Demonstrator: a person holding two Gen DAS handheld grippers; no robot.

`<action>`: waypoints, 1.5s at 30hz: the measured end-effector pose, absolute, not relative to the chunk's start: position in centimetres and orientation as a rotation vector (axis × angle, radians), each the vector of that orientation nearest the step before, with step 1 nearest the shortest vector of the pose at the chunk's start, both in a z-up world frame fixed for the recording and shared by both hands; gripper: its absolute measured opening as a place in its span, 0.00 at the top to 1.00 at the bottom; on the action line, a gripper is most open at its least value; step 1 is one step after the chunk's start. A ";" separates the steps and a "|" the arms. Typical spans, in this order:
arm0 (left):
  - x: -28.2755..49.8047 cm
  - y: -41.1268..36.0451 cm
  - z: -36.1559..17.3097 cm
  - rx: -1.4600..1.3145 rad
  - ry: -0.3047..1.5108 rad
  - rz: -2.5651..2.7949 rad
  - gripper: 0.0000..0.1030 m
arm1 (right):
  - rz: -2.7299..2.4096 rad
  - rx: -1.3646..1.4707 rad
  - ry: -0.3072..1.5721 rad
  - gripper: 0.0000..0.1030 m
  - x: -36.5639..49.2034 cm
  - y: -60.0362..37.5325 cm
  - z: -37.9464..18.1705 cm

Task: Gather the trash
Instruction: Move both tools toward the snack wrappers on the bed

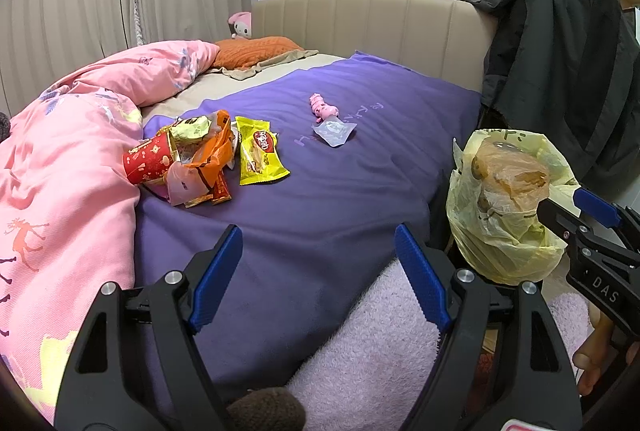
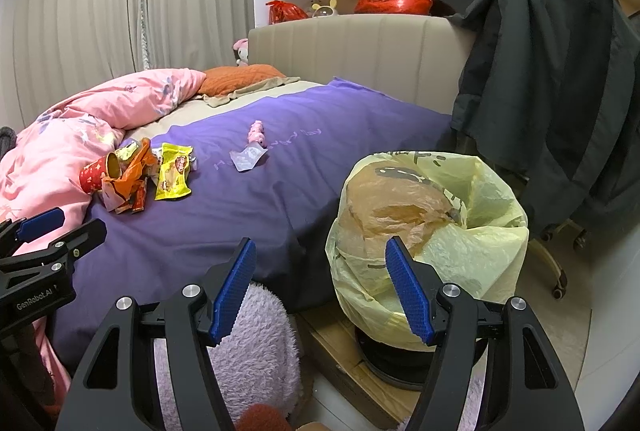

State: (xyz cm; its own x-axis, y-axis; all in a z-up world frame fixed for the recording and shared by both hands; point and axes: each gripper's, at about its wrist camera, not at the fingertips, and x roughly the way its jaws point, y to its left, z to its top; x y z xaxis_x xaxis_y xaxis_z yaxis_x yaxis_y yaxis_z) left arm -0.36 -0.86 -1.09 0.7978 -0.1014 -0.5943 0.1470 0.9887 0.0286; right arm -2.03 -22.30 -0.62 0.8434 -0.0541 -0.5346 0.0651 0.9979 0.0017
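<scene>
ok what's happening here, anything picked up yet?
Not yet. A person holds the left hand-held gripper and right hand-held gripper, both open and empty, over the purple blanket. The trash lies untouched on it: red paper cup, orange wrapper, yellow snack packet, clear wrapper. The yellow-lined bin stands beside the bed.

A purple blanket [image 1: 304,199] covers the bed, with a pink duvet [image 1: 68,151] bunched along its left side and an orange pillow [image 1: 256,51] near the beige headboard [image 1: 380,27]. A dark jacket [image 2: 552,79] hangs over a chair at right. Grey curtains [image 2: 100,3] hang behind.
</scene>
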 end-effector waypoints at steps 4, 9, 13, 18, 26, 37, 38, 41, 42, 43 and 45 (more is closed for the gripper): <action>-0.3 -0.9 -1.1 0.074 0.633 -0.133 0.27 | -0.060 0.023 0.565 0.38 -2.0 -22.4 -0.6; -0.4 -0.9 -1.1 0.074 0.633 -0.133 0.27 | -0.061 0.022 0.561 0.38 -2.0 -22.4 -0.6; -0.4 -0.9 -1.1 0.073 0.634 -0.134 0.27 | -0.060 0.026 0.566 0.38 -1.9 -22.5 -0.7; -0.3 -1.0 -1.1 0.070 0.638 -0.134 0.27 | -0.062 0.021 0.556 0.38 -1.9 -22.4 -0.7; 1.3 -1.0 -1.5 0.066 0.648 -0.142 0.27 | -0.060 0.004 0.578 0.38 -0.8 -22.5 -1.3; 7.6 1.3 -1.9 0.082 0.674 -0.143 0.27 | -0.025 -0.053 0.608 0.38 5.9 -22.3 -2.1; 8.3 1.9 -1.7 0.083 0.673 -0.139 0.27 | -0.020 -0.066 0.633 0.38 6.6 -22.2 -2.3; 10.6 4.3 -0.9 0.096 0.643 -0.116 0.27 | 0.010 -0.077 0.643 0.38 8.8 -21.0 -2.5; 11.3 5.2 -0.7 0.101 0.627 -0.109 0.27 | 0.024 -0.070 0.627 0.38 9.4 -20.4 -2.4; 12.1 6.3 -0.4 0.106 0.610 -0.105 0.27 | 0.036 -0.062 0.624 0.38 9.9 -20.0 -2.5; 13.5 8.4 0.1 0.098 0.595 -0.101 0.27 | 0.060 -0.069 0.639 0.38 11.3 -18.7 -2.8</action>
